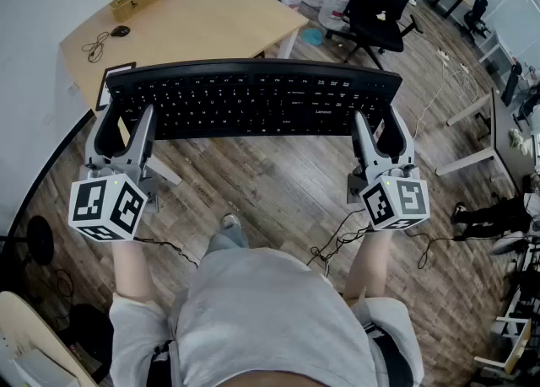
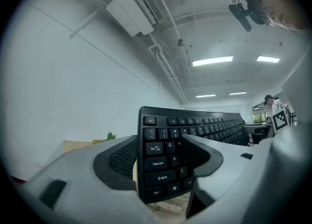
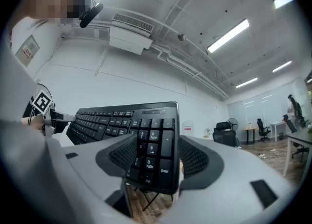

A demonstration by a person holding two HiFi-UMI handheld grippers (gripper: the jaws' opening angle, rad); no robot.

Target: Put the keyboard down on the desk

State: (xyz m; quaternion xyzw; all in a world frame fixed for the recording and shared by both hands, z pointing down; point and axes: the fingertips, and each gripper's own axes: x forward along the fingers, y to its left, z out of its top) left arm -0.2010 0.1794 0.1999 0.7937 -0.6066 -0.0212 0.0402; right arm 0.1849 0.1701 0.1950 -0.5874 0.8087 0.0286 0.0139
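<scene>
Both left gripper [image 1: 125, 126] and right gripper [image 1: 377, 126] clamp ribbed fingers [image 2: 117, 158] on the black keyboard [image 1: 253, 94].

Holding both arms out ahead of my torso, left forearm [image 1: 133, 267] and right forearm [image 1: 371, 263] bare, running roughly parallel and well apart. My grey two-jaw left gripper [image 1: 125, 126] [image 2: 161, 164] is pointing level, jaws standing wide and clamping the left end of the long black keyboard [image 1: 253, 94]. My grey two-jaw right gripper [image 1: 381, 130] [image 3: 153, 157] is pointing level too, clamping the right end. The black-and-white marker cubes, left [image 1: 107, 206] and right [image 1: 396, 201], are sitting nearest me.
</scene>
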